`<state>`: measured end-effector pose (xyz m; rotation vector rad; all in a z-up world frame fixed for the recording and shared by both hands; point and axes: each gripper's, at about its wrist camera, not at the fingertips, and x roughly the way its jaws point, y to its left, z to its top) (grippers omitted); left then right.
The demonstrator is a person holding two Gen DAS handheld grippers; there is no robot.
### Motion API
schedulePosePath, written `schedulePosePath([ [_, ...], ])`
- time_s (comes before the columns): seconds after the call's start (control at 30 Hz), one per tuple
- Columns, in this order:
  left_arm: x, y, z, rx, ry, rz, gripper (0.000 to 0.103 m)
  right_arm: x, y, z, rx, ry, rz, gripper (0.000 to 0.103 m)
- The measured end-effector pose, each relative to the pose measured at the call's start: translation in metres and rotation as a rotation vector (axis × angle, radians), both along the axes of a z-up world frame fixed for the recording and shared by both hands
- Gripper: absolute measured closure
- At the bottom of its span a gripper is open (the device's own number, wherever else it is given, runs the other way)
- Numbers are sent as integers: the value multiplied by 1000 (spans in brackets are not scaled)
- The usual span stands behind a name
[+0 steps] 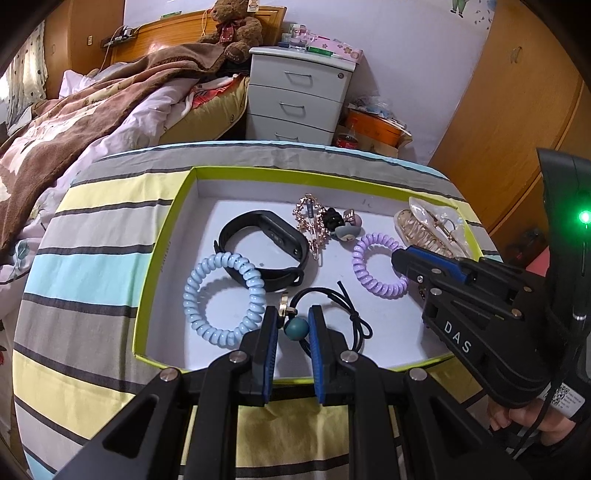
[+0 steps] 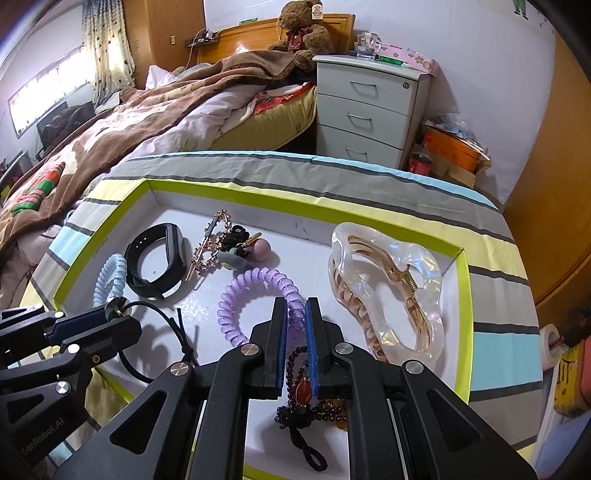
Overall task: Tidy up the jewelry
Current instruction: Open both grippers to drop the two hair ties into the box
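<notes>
Fingers of the left gripper (image 1: 292, 326) are clamped on the teal bead of a black elastic hair tie (image 1: 295, 328); those of the right gripper (image 2: 296, 325) are closed on a purple spiral coil hair tie (image 2: 258, 291), both inside the shallow white, lime-rimmed box lid (image 1: 166, 236) on the striped-cloth worktop (image 1: 92, 266)

bed (image 2: 177, 110): lying left of the table, brown blanket (image 1: 74, 122) spreading over it
teddy bear (image 2: 304, 31): sitting against the headboard
drawer unit (image 1: 299, 96): standing beside the bed, three drawers
striped cloth (image 1: 85, 266): covering the table
orange box (image 2: 452, 149): sitting on the floor right of the drawers
</notes>
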<state>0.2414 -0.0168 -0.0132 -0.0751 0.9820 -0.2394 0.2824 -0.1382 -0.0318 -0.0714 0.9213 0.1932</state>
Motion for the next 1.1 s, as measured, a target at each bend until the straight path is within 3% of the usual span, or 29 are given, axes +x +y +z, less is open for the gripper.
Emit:
schedulePosePath([
  [0.4, 1, 2, -1, 2, 6, 2, 85, 1, -1, -2, 5, -3, 1, 93],
  [1.1, 1, 1, 0, 8, 6, 9, 70, -3, -3, 1, 26, -15, 0, 90],
])
